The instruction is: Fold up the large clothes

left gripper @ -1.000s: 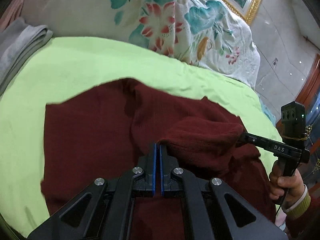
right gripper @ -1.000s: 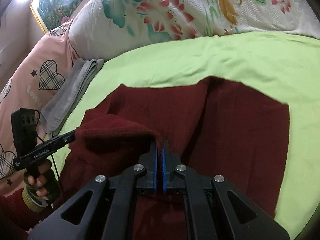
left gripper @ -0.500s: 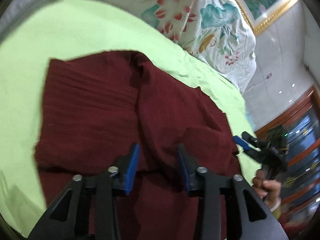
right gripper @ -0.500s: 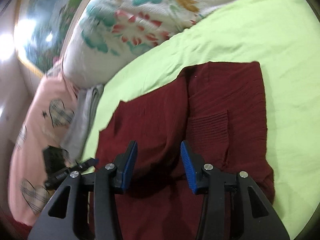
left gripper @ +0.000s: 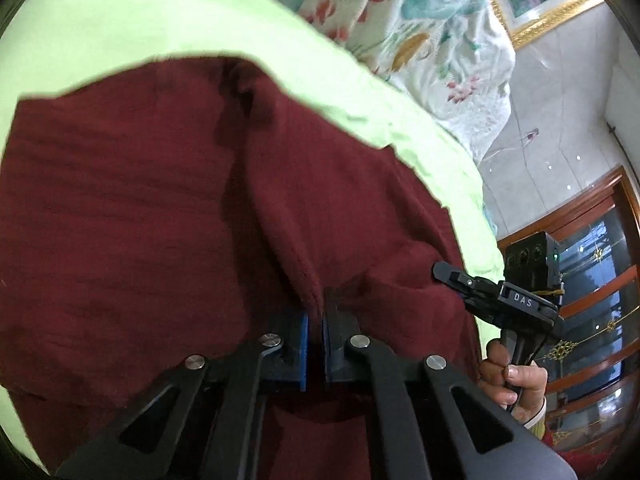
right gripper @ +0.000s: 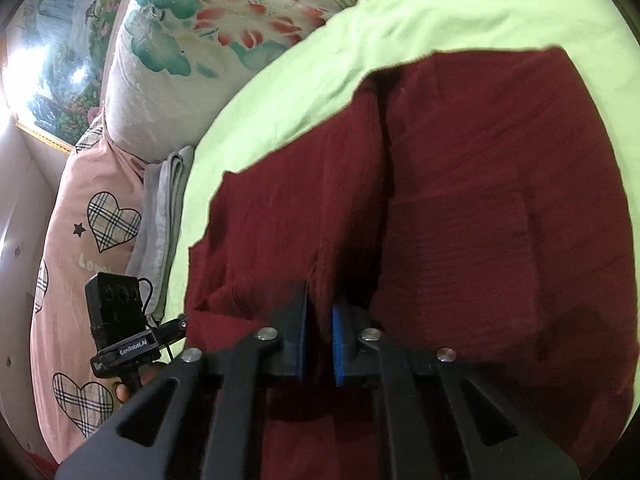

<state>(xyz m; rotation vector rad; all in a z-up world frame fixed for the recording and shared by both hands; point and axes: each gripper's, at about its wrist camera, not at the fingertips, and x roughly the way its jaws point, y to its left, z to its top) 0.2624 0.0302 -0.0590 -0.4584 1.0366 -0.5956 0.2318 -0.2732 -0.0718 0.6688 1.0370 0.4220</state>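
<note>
Nearest in the left wrist view: left gripper [left gripper: 314, 344], its 2 blue-padded fingers [left gripper: 304, 350] drawn almost together, pinching a raised ridge of the dark red garment [left gripper: 140, 216]. Same in the right wrist view: right gripper [right gripper: 319, 342], narrow gap between the 2 pads, a fold of the garment [right gripper: 480, 200] caught between them. Just beyond, spread flat and partly folded over the light green bedsheet [left gripper: 120, 24], filling the middle of both views. Off to the side in each view, the other gripper nosing into the cloth edge, gripped by a hand [left gripper: 510, 380]. Farther back, a folded grey cloth [right gripper: 160, 216] beside a pink pillow with plaid hearts [right gripper: 92, 208]. Farthest, a floral quilt [right gripper: 208, 32] and a gilt-framed painting [left gripper: 540, 4].
</note>
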